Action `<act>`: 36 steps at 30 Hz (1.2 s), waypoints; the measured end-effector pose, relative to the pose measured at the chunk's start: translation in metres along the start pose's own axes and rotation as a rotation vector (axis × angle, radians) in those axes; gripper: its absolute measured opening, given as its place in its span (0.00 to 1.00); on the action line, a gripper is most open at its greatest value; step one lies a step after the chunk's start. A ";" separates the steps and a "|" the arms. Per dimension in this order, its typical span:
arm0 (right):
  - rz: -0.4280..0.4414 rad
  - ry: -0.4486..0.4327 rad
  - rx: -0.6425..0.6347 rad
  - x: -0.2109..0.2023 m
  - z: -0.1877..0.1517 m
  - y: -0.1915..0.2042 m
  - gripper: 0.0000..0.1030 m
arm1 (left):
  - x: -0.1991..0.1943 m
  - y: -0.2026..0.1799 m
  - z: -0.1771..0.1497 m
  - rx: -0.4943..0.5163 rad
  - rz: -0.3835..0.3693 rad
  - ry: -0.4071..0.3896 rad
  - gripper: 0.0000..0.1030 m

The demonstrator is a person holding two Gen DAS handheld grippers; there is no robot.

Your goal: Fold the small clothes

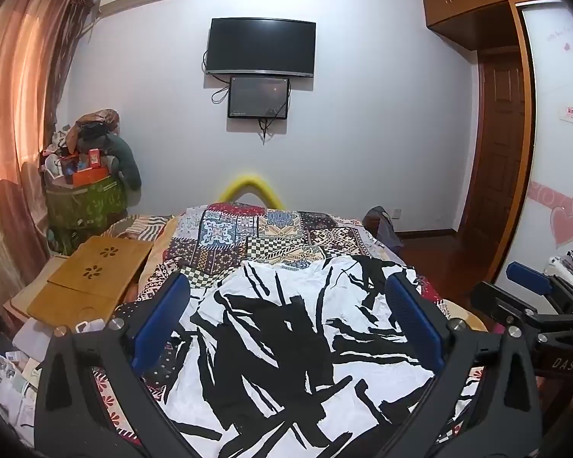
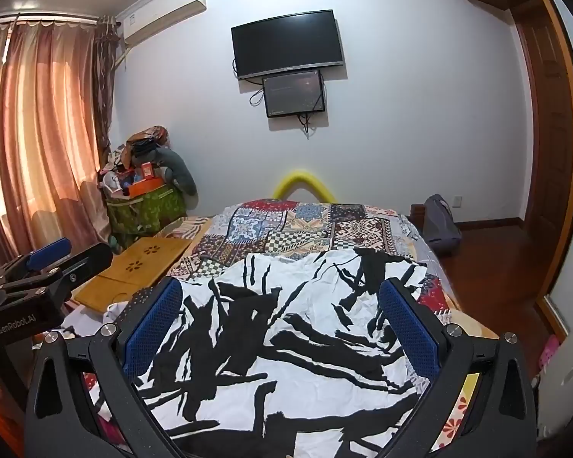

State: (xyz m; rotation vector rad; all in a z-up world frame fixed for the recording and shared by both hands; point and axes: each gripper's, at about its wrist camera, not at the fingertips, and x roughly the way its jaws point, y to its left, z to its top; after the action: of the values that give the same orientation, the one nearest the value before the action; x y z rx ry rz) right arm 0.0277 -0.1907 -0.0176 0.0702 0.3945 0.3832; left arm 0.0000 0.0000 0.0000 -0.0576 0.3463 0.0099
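- Far left, we see pleated salmon-pink curtains (image 2: 38,122) of thin, light-passing fabric, and beside them a green patterned cloth bin (image 2: 149,206) heaped with soft items and boxes.
- Left of the bed, we note a flat bamboo lap tray (image 1: 91,278) with flower-shaped cutouts, its surface smooth and honey-coloured.
- The left gripper (image 1: 286,297) hangs above the garment; its jaws stand wide apart, each finger faced with a ribbed blue rubber pad on a black frame, and nothing lies between them.
- Centre, the task's thing: a white garment (image 1: 286,343) with bold, jagged black brush-stroke print lies spread and lightly creased on the near end of the bed (image 1: 271,229), whose cover is a patchwork of geometric squares.
- Above it, on the matt white wall, we see a dark television (image 1: 261,46) with a smaller screen (image 1: 258,97) mounted just beneath.
- The right gripper (image 2: 282,305) likewise hangs over the same garment, jaws wide, with dimpled blue pads and empty between them.
- Far right, we see a panelled brown wooden door (image 1: 496,145) and glossy dark wood flooring.
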 end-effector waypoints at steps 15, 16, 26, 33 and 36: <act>0.002 0.002 0.000 0.000 0.000 0.000 1.00 | -0.005 0.000 0.002 -0.001 0.010 -0.011 1.00; 0.002 0.001 0.001 0.000 0.000 0.000 1.00 | -0.005 0.000 0.002 -0.003 0.009 -0.010 1.00; 0.002 0.002 0.000 0.001 0.000 0.000 1.00 | -0.004 0.002 0.001 -0.013 0.005 -0.016 1.00; 0.001 0.003 0.001 0.001 0.000 0.000 1.00 | -0.005 0.002 0.002 -0.021 0.004 -0.022 1.00; 0.002 0.003 0.003 0.000 0.000 0.001 1.00 | -0.005 0.001 0.002 -0.014 0.007 -0.022 1.00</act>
State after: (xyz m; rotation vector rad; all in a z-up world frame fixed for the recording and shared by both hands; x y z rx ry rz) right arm 0.0279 -0.1899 -0.0178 0.0728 0.3981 0.3849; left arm -0.0038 0.0015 0.0036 -0.0705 0.3241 0.0201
